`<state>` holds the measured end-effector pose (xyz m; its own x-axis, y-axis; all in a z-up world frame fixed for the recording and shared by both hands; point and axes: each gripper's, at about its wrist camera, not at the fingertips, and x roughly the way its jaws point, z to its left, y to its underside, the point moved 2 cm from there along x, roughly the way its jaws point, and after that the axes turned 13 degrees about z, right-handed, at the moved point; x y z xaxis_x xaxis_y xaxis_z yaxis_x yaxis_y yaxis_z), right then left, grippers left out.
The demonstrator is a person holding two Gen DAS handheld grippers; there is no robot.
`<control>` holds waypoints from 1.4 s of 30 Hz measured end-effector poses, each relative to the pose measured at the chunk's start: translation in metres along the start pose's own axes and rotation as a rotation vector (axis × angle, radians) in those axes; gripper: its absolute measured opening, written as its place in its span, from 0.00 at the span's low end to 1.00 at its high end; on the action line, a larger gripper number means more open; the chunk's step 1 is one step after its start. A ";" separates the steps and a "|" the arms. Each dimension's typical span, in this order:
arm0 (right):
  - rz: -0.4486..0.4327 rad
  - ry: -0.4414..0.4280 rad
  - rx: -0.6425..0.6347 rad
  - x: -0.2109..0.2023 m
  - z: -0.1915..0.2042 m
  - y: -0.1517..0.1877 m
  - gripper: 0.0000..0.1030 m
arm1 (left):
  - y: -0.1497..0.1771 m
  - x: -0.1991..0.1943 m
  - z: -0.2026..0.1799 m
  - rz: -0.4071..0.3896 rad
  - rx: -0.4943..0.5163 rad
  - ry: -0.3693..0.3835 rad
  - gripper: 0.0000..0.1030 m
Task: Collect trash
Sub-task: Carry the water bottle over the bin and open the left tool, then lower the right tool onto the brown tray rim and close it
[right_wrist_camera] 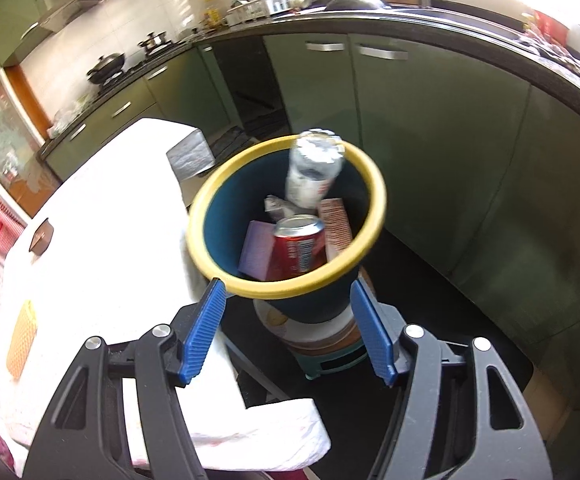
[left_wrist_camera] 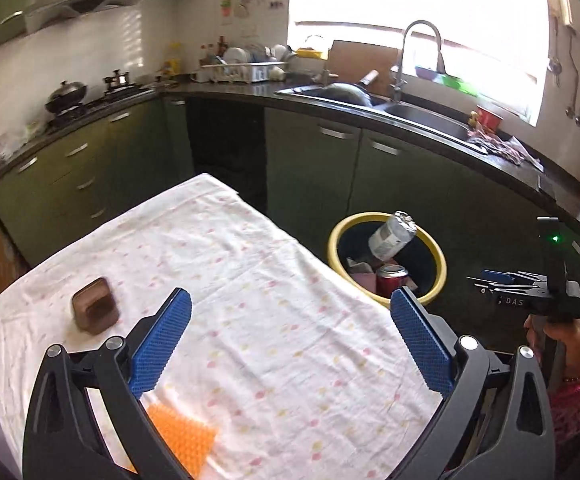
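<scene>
Green kitchen cabinets under a dark counter, wrapping around the far side, with a sink below a bright window. In front, a desk under a white cloth with pale dots. Just beside the desk's right edge, a dark bin with a yellow rim, raised on a small stool. Inside the bin: a clear plastic bottle, tilted, its upper end at rim level, blurred; a red can leaning beside it; a pale purple box and a printed carton against the walls.

Left gripper over the desk, fingers spread wide apart, nothing between the blue pads. Right gripper aimed down at the bin, fingers apart on either side of the bin's near wall in the wrist view; contact with the wall impossible to tell. Seen from the left wrist, held by a hand in a pink sleeve, to the right of the bin.

On the cloth, a small brown box toward the left, and an orange dimpled pad at the near edge, well apart from the bin.
</scene>
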<state>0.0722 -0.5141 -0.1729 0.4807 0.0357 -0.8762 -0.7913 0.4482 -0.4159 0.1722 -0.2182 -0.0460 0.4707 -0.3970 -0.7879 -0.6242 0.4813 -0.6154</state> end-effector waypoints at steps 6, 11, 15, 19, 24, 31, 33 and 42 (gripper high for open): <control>0.042 -0.035 -0.129 0.012 0.051 0.001 0.61 | 0.074 -0.045 0.076 -0.023 -0.225 -0.109 0.95; 0.067 -0.087 -0.274 0.021 0.111 0.000 0.61 | 0.133 -0.078 0.122 -0.019 -0.357 -0.199 0.95; 0.078 -0.133 -0.411 0.024 0.175 -0.005 0.61 | 0.168 -0.100 0.143 -0.032 -0.413 -0.263 0.95; 0.084 -0.203 -0.527 0.027 0.247 -0.014 0.65 | 0.189 -0.114 0.151 -0.060 -0.451 -0.272 0.95; 0.116 -0.251 -0.616 0.044 0.339 -0.040 0.65 | 0.192 -0.115 0.154 -0.070 -0.451 -0.267 0.95; 0.206 -0.185 -0.625 0.100 0.422 -0.083 0.50 | 0.202 -0.111 0.166 -0.060 -0.463 -0.240 0.95; 0.234 -0.152 -0.615 0.119 0.435 -0.091 0.45 | 0.205 -0.108 0.169 -0.051 -0.470 -0.232 0.95; 0.308 -0.052 -0.607 0.169 0.459 -0.102 0.26 | 0.213 -0.094 0.183 -0.025 -0.480 -0.221 0.95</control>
<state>0.4074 -0.1439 -0.1666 0.2051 0.1310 -0.9699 -0.9594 -0.1689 -0.2257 0.1084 0.0647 -0.1068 0.5771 -0.2049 -0.7905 -0.8018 0.0415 -0.5961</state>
